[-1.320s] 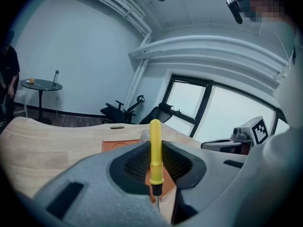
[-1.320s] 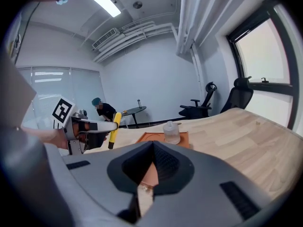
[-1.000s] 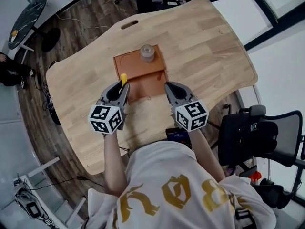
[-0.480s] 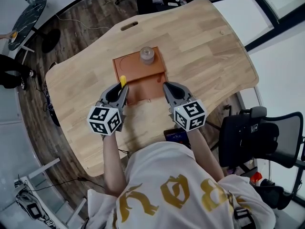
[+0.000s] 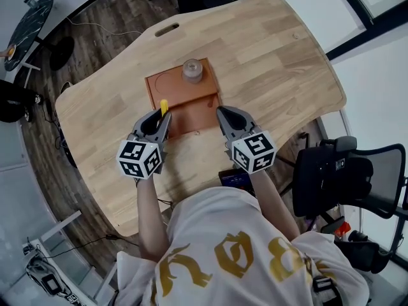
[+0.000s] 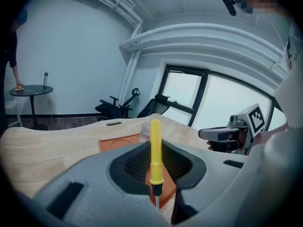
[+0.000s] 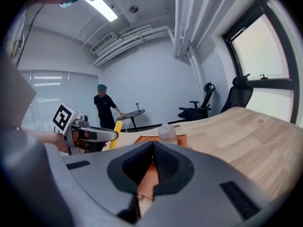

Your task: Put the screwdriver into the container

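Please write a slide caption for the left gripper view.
Left gripper shut on a yellow screwdriver, with the orange tray and clear container ahead on the wooden table.

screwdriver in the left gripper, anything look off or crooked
Nothing stands out. The screwdriver sits straight in the left gripper, pinched by its thin metal shaft, with the yellow handle pointing out ahead of the jaws.

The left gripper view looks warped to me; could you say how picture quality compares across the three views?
Left gripper view: strong fisheye bend, dark corners, yet the screwdriver is sharp. Right gripper view: same bend, with glare from the ceiling light. Head view: even light, the table crisp.
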A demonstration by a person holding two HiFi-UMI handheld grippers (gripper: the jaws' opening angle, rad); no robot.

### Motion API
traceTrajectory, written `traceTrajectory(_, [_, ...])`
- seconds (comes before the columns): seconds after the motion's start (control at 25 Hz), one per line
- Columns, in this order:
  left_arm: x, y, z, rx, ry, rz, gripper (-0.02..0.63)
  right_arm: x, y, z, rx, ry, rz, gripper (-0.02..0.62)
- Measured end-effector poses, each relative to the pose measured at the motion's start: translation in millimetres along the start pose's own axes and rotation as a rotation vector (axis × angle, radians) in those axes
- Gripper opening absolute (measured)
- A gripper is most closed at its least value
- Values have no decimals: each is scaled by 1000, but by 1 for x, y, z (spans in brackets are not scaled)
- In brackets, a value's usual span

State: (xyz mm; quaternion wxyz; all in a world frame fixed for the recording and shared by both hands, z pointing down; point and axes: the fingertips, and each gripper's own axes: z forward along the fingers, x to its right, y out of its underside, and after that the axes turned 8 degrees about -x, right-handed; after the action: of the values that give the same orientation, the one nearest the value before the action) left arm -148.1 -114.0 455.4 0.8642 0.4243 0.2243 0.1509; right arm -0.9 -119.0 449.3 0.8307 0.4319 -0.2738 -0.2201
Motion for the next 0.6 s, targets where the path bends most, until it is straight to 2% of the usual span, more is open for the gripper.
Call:
traceTrajectory(0.16, [-3, 9, 9, -29, 8, 15, 75, -3, 3, 6, -1, -46, 17, 11])
traceTrajectory(0.6, [-11, 24, 24, -59, 12, -4, 75, 7, 17, 18, -44, -56, 35, 11])
